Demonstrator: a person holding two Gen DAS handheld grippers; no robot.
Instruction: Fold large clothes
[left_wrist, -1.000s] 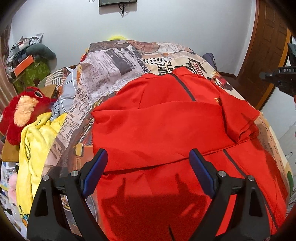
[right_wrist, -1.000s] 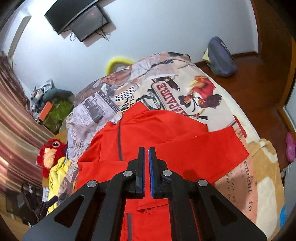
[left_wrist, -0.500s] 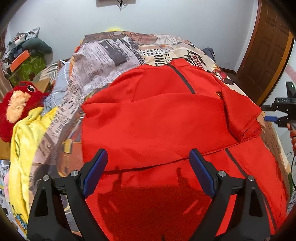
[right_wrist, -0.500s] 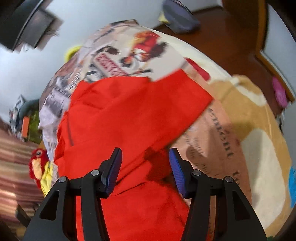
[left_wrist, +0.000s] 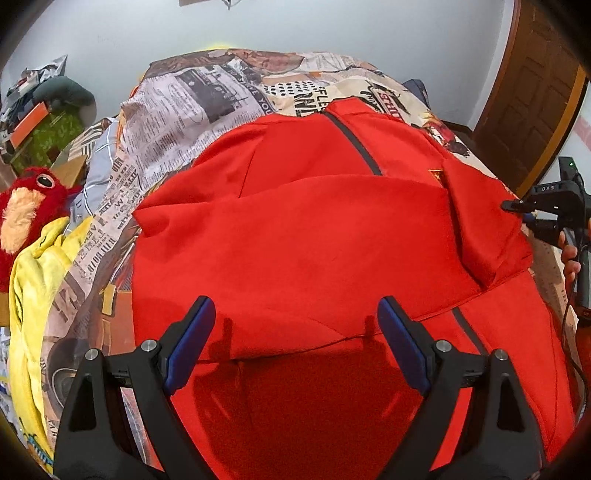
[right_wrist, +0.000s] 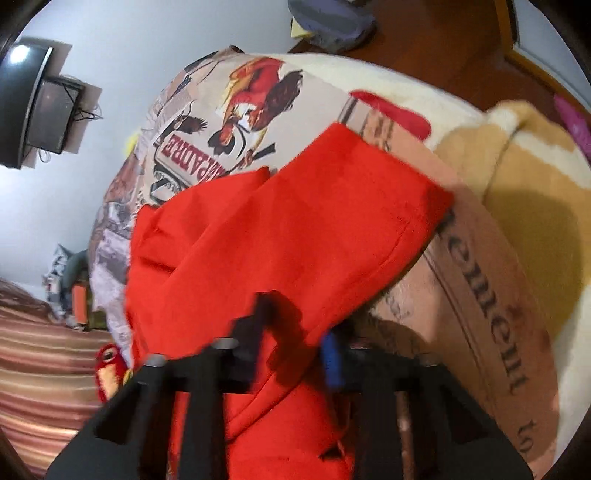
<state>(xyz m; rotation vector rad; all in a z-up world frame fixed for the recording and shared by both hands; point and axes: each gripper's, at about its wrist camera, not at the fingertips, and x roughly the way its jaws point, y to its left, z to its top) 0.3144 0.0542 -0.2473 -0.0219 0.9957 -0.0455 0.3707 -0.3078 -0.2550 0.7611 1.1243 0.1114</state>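
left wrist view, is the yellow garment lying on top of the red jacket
No, the crumpled yellow garment lies off to the left beside the red plush toy, apart from the red jacket.

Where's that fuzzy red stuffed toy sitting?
In the left wrist view, the red plush toy sits at the far left, beside the bed, just above the yellow garment.

Both wrist cameras tilt steeply down, close over the bed (left_wrist: 207, 96). The 2 views share the red jacket (left_wrist: 303, 236), the right's blurred at its sleeve.
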